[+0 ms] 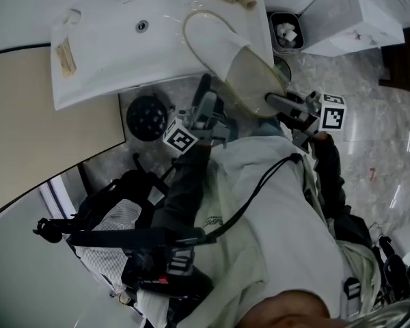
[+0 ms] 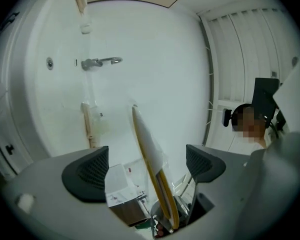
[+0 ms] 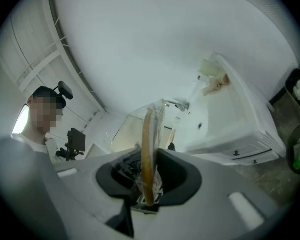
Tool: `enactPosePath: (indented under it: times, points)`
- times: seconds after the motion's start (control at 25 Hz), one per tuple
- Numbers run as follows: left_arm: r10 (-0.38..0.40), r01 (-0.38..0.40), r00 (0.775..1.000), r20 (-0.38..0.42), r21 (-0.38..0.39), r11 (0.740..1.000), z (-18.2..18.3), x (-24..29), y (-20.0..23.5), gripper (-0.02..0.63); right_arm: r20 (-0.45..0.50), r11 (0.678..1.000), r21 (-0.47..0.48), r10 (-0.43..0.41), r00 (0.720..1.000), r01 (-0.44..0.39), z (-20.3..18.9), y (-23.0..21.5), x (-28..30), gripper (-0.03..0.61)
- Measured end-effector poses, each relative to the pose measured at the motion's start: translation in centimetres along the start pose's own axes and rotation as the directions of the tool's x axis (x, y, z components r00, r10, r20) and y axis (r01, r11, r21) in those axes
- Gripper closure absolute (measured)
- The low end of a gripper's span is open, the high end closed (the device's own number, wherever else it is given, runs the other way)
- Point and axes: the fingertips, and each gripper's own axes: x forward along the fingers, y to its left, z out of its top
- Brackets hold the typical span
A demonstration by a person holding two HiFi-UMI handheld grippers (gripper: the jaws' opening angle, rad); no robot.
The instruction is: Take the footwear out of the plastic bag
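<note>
Right gripper (image 3: 149, 184) clamps the bagged slipper (image 1: 222, 50) above the washbasin (image 1: 102, 60); left gripper (image 2: 147, 166) gapes wide around it, untouching; it should pinch only plastic bag (image 1: 260, 80) film before pulling.

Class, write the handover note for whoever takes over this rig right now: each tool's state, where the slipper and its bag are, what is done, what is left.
Right tool: shut on the slipper through the plastic bag, holding both in the air near the sink.
Left tool: jaws wide apart; the slipper stands edge-on between them, untouched.
Done: the bagged slipper is picked up.
Left: the bag is still round the slipper, at least at the held end. Probably grip one of them with the left tool and pull the two apart.
</note>
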Motion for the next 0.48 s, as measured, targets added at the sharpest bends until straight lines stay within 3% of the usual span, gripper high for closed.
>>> enactPosePath:
  times: [0.28,0.4,0.48]
  points:
    - [-0.13,0.13,0.991,-0.028,0.007,0.991,0.2,3.2,-3.0,0.159,-0.161,0.995,-0.099,0.002,0.987,-0.019,-2.0,2.0,-0.4,0.477]
    - [-0.149,0.15,0.989,-0.016,0.005,0.989,0.2,3.4,-3.2,0.4,-0.173,0.991,-0.129,0.015,0.985,-0.038,-2.2,2.2,-0.4,0.472]
    - [-0.165,0.166,0.986,0.035,-0.031,0.986,0.7,3.3,-3.4,0.45,-0.123,0.982,-0.172,0.051,0.991,-0.072,-1.6,2.9,-0.3,0.468]
